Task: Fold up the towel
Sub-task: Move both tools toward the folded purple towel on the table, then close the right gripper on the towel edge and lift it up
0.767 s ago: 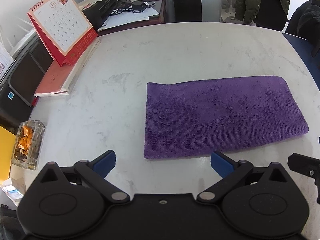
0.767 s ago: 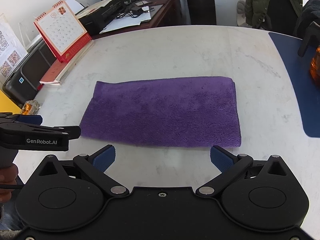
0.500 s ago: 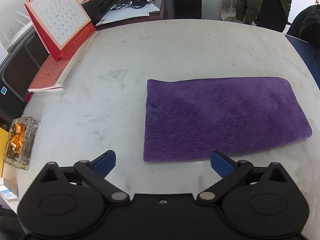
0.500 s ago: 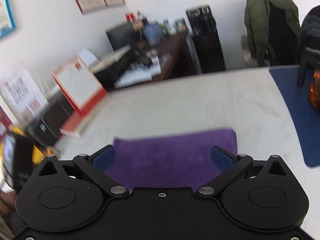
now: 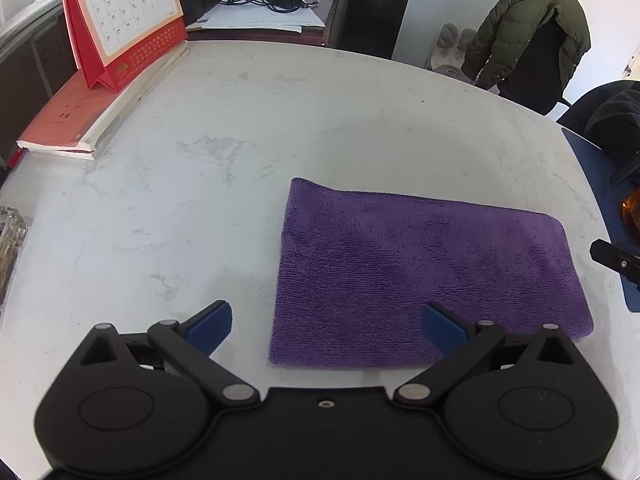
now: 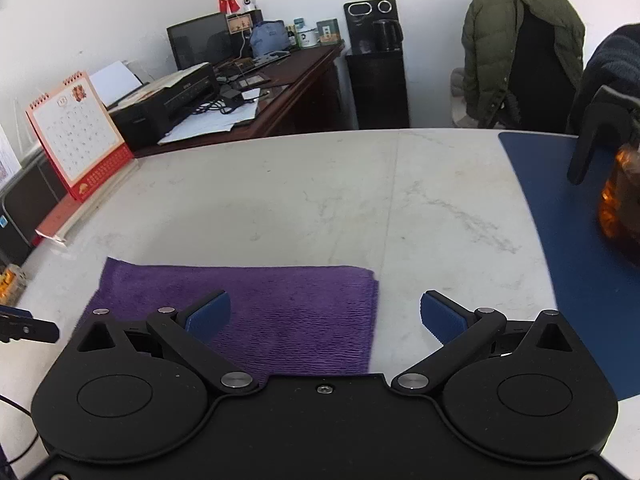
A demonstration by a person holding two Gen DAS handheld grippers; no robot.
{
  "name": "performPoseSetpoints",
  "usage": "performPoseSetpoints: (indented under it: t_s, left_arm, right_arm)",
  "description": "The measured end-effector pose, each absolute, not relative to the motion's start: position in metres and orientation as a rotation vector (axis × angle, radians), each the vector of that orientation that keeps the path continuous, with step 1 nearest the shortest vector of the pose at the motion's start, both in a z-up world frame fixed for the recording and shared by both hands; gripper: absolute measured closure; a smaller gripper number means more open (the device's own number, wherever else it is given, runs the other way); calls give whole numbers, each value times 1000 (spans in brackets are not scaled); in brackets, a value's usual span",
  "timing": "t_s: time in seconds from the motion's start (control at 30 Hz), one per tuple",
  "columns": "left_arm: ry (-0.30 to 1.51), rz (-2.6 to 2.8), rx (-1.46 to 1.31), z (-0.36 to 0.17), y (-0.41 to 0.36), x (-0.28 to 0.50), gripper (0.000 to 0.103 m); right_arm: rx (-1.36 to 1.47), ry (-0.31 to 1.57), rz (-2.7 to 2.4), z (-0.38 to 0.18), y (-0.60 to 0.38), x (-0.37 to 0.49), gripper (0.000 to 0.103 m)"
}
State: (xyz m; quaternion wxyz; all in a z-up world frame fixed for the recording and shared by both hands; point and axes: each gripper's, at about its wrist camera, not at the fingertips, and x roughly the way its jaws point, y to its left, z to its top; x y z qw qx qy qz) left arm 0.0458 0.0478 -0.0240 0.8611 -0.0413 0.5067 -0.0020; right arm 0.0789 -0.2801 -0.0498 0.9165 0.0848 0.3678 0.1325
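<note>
On the far left we see a red desk calendar [image 5: 120,20] standing on a red book [image 5: 76,116] at the edge of the white marble counter [image 5: 280,120]. Next comes our left gripper [image 5: 326,326], its blue pads spread wide and empty, hovering at the near left corner of the purple towel [image 5: 424,272]. The towel lies flat on the counter, folded into a neat rectangle, and one pad sits over its near edge. Moving right, our right gripper [image 6: 325,316] is also wide and holding nothing, straddling the towel's right edge: its left pad is above the cloth, its right pad above bare counter. Furthest right, a dark blue mat [image 6: 560,240] carries an amber container [image 6: 620,208], well apart from the towel.
</note>
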Motion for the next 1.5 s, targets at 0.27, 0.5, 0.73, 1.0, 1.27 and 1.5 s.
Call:
performPoseSetpoints:
  t_s: [0.27,0.5,0.73,1.0,1.27,1.5]
  left_arm:
    - [1095,-31,-55,-26,18,50,1]
    - [1095,-63,-28,-36,28,58,1]
    - [1093,-45,-27,-34,28,64,1]
    - [1088,-7,-35,-30,36,59,1]
    - [1085,18,-30,-25,37,51,1]
    - [1099,16,-25,-30,33,51,1]
  right_arm:
    - [129,765,346,-64,-268,88,0]
    - [106,767,361,-77,-270,112,15]
    - [129,855,360,-94,-279,124,46]
    - [153,872,365,-95,-293,123,85]
    - [149,846,312,-95,-298,130,85]
    - [167,855,287,-101,-300,132,79]
